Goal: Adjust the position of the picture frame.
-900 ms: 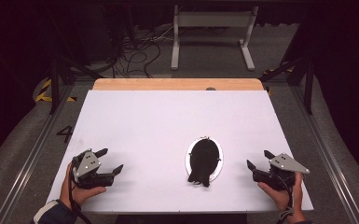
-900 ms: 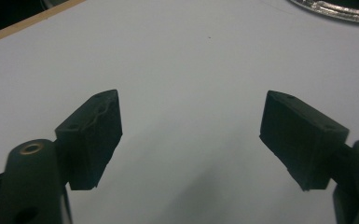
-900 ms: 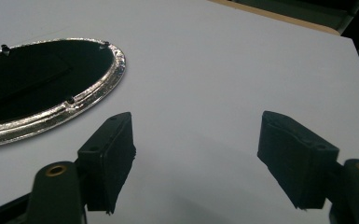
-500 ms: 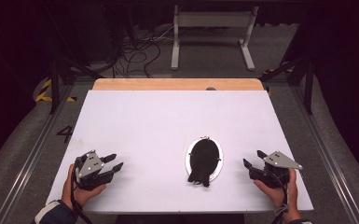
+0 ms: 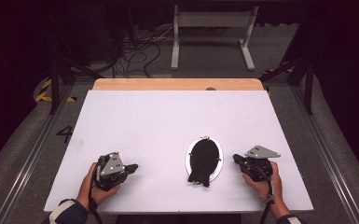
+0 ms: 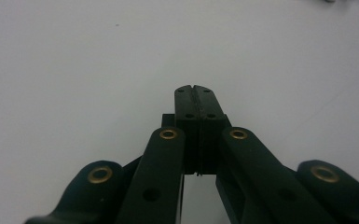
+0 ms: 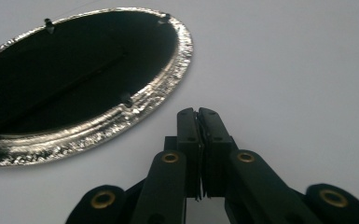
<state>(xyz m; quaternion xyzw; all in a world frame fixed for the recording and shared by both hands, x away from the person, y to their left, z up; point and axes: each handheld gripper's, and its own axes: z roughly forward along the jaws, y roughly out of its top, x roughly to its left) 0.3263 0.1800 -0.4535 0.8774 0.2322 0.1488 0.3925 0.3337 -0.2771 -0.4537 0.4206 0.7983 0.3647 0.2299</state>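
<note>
Near edge of white tabletop (image 5: 168, 121): left gripper (image 5: 129, 168) low on the left, jaws clenched together on nothing, bare surface ahead in left gripper view (image 6: 197, 100). Right gripper (image 5: 237, 160) at near right, jaws likewise pressed flat together, empty (image 7: 198, 119), tips just beside the silver rim of an oval dish (image 5: 204, 158), not touching. Dish lying flat between the two grippers, nearer the right one, slightly tilted long axis toward the far side. Rim crinkled and shiny (image 7: 98, 128), foil-like; probably light and thin, likely to dent or buckle under a hard pinch and to slide on the smooth top. Best hold judged to be the raised rim on its near right side, pinched gently, perhaps steadied from the other side. Contents: black, matte, covering the whole bowl, a dark lobe overhanging the near end; whether liquid, sheet or solid cannot be told. Small dark clips or tabs along the rim. Beyond: bare white surface, wooden strip (image 5: 177, 84) at the far edge, then floor cables and a white frame stand (image 5: 212, 28).
</note>
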